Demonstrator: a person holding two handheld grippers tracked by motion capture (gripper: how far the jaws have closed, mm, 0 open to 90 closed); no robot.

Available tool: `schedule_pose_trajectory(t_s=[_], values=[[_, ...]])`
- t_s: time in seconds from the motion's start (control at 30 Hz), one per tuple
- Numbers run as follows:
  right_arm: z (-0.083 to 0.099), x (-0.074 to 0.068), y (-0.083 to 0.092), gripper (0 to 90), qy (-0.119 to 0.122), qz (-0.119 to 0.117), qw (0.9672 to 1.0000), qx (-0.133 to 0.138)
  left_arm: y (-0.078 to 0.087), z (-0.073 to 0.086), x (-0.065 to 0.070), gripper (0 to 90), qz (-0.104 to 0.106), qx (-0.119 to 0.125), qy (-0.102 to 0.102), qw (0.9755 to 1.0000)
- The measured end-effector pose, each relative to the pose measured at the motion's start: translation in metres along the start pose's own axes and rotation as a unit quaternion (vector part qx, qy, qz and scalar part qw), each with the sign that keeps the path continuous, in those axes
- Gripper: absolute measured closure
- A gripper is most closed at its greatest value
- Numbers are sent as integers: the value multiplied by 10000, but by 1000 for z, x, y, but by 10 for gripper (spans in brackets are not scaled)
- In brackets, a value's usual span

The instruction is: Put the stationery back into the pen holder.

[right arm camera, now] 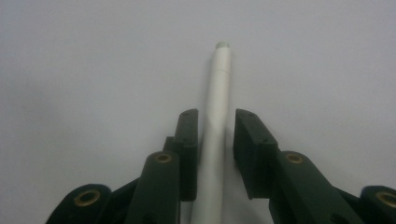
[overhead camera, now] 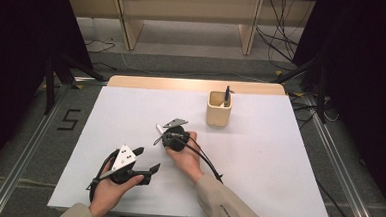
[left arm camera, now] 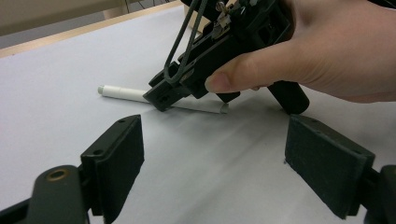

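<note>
Left gripper (overhead camera: 145,168) sits nearest, jaws spread and empty, parked out of the way. Right gripper (right arm camera: 212,140) has its jaws narrowed around the white pen (right arm camera: 215,116) lying flat on the counter (overhead camera: 258,157), lined up lengthwise for a clean pinch, though I can't tell if the pads press yet. Probably headed for the wooden cup (overhead camera: 218,110) at the back, where a dark pen (overhead camera: 226,96) already stands.

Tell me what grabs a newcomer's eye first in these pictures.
The right gripper at mid-table straddles a white pen lying flat, jaws close on either side of it. Toward the back right stands a cream pen holder with one dark pen inside. The left gripper waits open nearby.
</note>
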State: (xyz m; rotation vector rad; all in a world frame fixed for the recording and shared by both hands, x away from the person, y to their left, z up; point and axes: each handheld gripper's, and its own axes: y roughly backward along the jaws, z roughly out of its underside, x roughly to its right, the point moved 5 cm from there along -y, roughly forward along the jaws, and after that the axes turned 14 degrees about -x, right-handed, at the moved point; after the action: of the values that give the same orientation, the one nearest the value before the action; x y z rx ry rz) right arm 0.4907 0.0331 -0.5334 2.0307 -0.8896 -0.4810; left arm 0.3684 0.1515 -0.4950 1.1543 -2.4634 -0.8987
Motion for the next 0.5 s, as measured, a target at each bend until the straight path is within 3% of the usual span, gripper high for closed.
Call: schedule_pose_trajectory(t_s=[0.5], values=[[0, 0, 0, 746, -23, 3, 10000, 1, 0, 0, 0, 196, -4, 7, -3, 10000]])
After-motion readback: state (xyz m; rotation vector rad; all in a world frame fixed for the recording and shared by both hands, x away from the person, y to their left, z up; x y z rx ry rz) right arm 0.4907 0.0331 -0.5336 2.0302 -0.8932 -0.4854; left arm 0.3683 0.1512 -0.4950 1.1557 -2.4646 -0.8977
